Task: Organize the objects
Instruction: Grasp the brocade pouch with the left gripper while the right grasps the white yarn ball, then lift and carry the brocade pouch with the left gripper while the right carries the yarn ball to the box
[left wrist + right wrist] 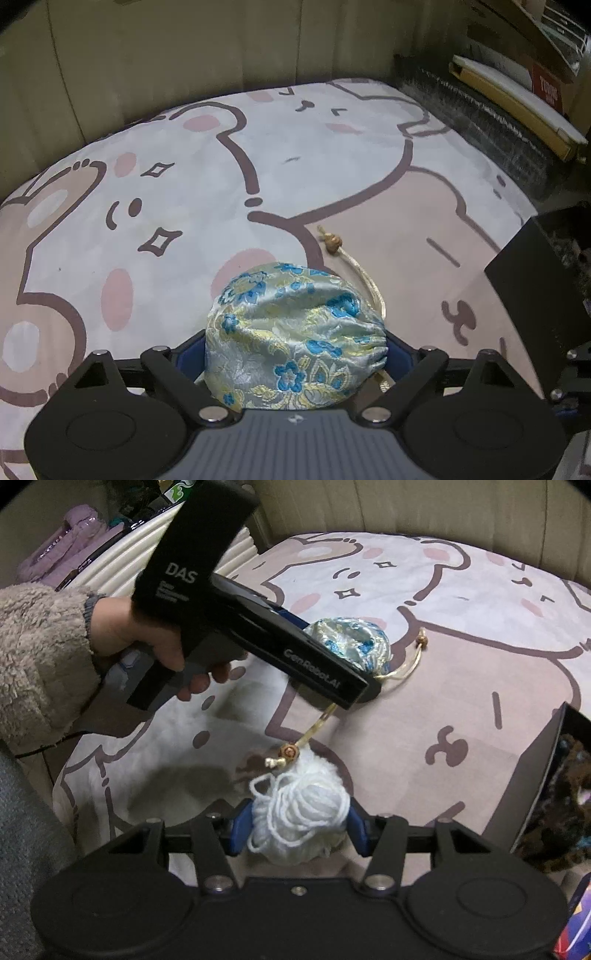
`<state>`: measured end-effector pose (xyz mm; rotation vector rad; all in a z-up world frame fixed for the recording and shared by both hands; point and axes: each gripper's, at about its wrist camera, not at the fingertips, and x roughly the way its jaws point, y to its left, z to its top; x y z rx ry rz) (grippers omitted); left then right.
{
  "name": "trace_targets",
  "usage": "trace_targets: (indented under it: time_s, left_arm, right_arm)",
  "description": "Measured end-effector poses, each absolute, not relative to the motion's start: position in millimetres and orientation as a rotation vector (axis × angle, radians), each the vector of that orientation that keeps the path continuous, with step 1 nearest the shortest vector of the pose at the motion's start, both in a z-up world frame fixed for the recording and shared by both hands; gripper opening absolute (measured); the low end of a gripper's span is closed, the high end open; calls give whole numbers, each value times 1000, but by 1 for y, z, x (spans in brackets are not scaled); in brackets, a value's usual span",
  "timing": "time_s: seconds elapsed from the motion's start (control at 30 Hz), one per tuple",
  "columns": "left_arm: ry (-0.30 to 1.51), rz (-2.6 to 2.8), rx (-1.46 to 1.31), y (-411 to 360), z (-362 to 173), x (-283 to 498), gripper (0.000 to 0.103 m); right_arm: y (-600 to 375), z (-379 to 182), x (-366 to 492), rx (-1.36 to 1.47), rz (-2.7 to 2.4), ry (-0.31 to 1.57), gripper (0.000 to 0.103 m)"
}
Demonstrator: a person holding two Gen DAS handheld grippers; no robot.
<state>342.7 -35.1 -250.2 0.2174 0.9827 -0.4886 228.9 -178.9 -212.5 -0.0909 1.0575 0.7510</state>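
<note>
A big soft blanket (pixel 332 155) with cartoon animal faces in pink, white and brown covers the whole surface. A black box (pixel 535 771) stands open at the right side of it, and something brown and fuzzy sits inside. In the right wrist view, a hand (pixel 147 638) in a fluffy tan sleeve (pixel 40 657) holds the left gripper (pixel 295 354), which points down at the blanket. Between its blue pads sits a shiny cloth pouch (pixel 295 336) with blue and yellow flowers. The pads sit on both sides of the pouch and touch it, so the gripper looks closed on it, though its jaws stand wide. The pouch rests on the blanket near the middle. A pale cord (pixel 365 280) runs out of the pouch on the blanket and ends in a small brown bead (pixel 333 243). In the right wrist view a second cord end with a bead (pixel 290 752) lies right by the yarn. The right gripper (pixel 299 823) squeezes a white ball of yarn (pixel 303 812) between its blue pads. The yarn ball is low over the blanket, nearer to the camera than the pouch, and loose loops hang off it.
</note>
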Motion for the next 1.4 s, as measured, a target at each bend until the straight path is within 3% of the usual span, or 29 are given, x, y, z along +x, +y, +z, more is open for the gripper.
trace_targets:
  time_s: [0.73, 1.4]
  left_arm:
    - [770, -414, 114, -6, -133, 303, 91]
    - [692, -441, 110, -22, -65, 255, 91]
  right_arm:
    - [-214, -134, 219, -26, 548, 875, 53]
    - [-287, -72, 199, 71, 388, 739, 54]
